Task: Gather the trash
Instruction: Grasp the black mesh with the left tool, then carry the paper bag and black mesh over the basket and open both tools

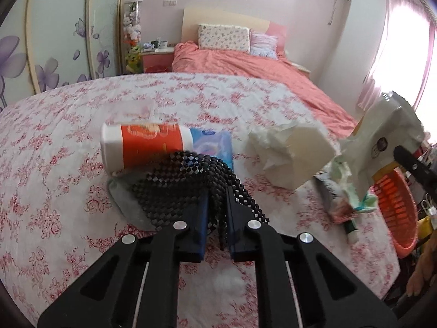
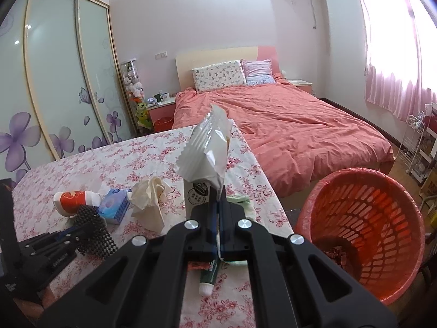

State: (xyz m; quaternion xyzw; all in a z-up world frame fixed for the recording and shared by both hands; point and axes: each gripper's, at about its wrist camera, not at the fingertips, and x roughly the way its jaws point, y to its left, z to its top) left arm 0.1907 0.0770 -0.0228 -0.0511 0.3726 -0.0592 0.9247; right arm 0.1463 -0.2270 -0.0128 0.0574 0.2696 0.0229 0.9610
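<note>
1. A black mesh mat [image 1: 191, 183] is clamped between the closed fingers of the left hand-held gripper [image 1: 217, 218], and it is lifted off the flower-patterned surface [image 1: 54, 191].
2. A white snack wrapper [image 2: 207, 147] is pinched upright by the shut right hand-held gripper [image 2: 217, 213], above the right edge of the surface.
3. An orange basket [image 2: 366, 227], lined with a red bag, is seen on the floor just beside the surface, to the right of the wrapper; dark scraps are visible at its bottom.
4. A red-and-white cup [image 1: 144, 145] is laid on its side on the surface, touching a blue tissue packet [image 1: 215, 142].
5. A crumpled cream paper bag [image 1: 289, 153] is found to the right of the packet.
6. A green tube with a white cap [image 2: 207, 278] and a pale green scrap [image 2: 245, 205] are seen under the right hand-held gripper, near the surface's edge.
7. A bed [image 2: 300, 125] with a coral cover is seen behind the surface.
</note>
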